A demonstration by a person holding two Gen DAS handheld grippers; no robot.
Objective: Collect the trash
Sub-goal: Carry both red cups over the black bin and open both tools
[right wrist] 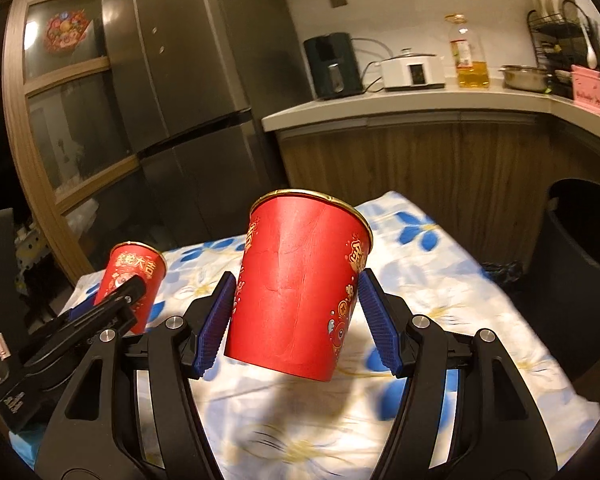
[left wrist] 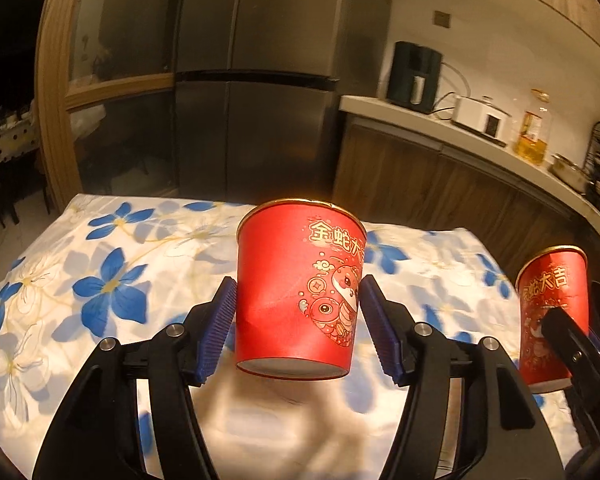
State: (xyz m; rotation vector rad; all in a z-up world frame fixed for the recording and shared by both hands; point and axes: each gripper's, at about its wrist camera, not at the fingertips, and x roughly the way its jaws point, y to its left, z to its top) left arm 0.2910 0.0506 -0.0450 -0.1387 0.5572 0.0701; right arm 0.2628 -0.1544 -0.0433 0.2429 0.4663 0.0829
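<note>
Gripping one red paper cup [left wrist: 300,292] each, left claw [left wrist: 298,328] and right claw [right wrist: 296,320] hover above the floral bench [left wrist: 100,260]; dark bin [right wrist: 572,280] at right frame edge awaits both.

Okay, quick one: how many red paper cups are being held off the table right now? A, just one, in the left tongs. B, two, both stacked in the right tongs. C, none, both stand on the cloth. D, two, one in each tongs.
D: the left tongs clamp one red paper cup and the right tongs clamp the other red paper cup, both raised above the floral tablecloth.
</note>
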